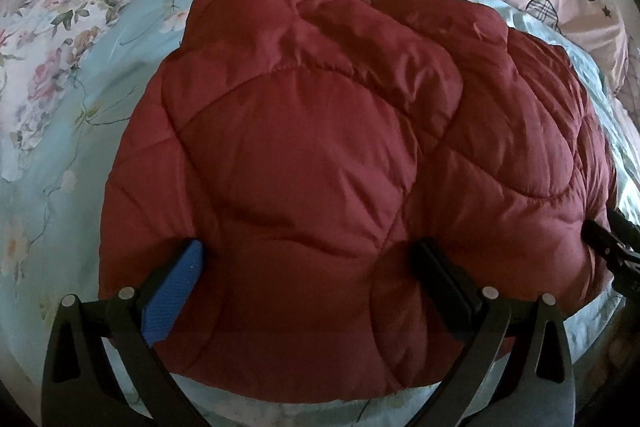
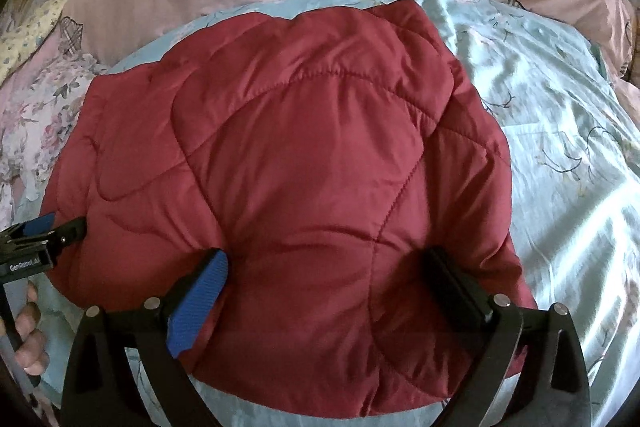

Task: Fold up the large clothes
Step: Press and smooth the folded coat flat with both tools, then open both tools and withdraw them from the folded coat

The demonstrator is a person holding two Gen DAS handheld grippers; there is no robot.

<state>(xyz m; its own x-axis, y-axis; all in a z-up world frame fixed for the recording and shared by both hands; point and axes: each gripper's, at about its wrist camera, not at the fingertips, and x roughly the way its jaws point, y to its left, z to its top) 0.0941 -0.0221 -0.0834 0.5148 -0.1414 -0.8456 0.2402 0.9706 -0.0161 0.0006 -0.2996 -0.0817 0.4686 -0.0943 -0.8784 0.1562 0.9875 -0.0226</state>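
The red quilted jacket (image 1: 320, 163) lay on the bed's light-blue sheet (image 2: 560, 147), already folded into a thick bundle. Both the left hand-held gripper (image 1: 312, 267) and the right hand-held gripper (image 2: 332, 275) stood wide open, pressing its near edge. Little seemed left beyond flattening or one more fold.

The only lettering I can read is white print, "GenRobot.AI", on the black body of the left hand-held gripper (image 2: 60, 227), seen at the left edge of the right wrist view. Nothing else carries readable text.
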